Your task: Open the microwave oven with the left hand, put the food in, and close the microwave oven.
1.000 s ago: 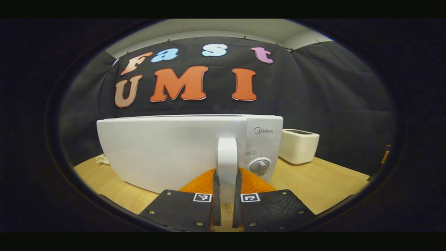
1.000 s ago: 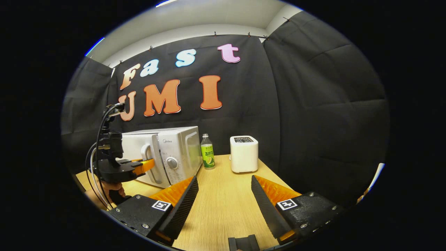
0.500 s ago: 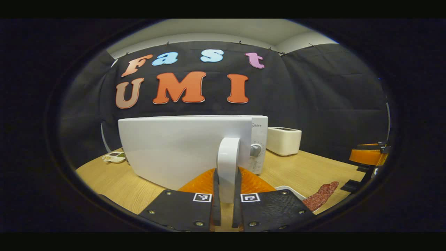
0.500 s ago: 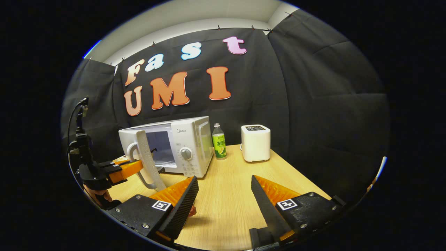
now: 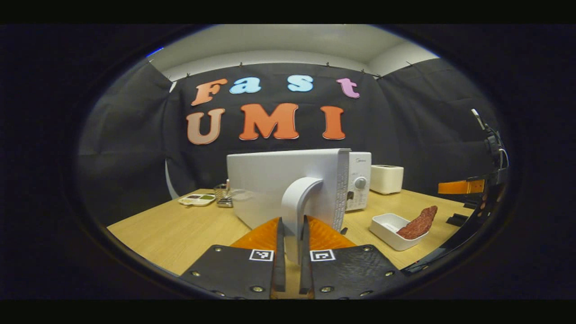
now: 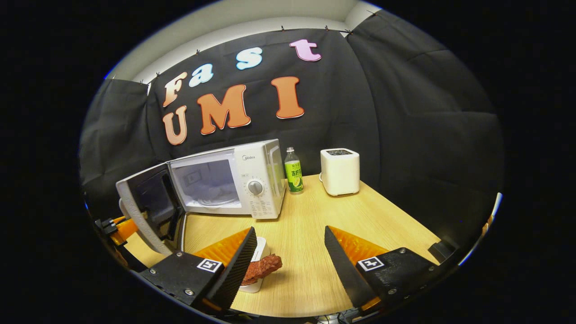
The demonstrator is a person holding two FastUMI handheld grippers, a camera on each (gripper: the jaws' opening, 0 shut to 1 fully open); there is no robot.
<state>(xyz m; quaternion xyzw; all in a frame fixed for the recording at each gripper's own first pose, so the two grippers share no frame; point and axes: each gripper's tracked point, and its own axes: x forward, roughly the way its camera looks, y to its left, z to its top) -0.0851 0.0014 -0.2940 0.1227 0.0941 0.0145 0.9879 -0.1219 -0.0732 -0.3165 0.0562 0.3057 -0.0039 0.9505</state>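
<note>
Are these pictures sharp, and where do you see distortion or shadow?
Left gripper view: sharp, and the fisheye bows the microwave door. Right gripper view: sharp; the table edge curves, and the food casts a soft shadow on the wood.

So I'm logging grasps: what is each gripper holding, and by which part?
The left gripper is shut on the microwave door's handle, near its lower end. The right gripper is open, holding nothing.

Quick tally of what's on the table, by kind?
Appliances: 2, microwave and toaster
Bottles: 1, green-label bottle
Food dishes: 1, white dish holding meat
Small trays: 1, palette
Total: 5
</note>
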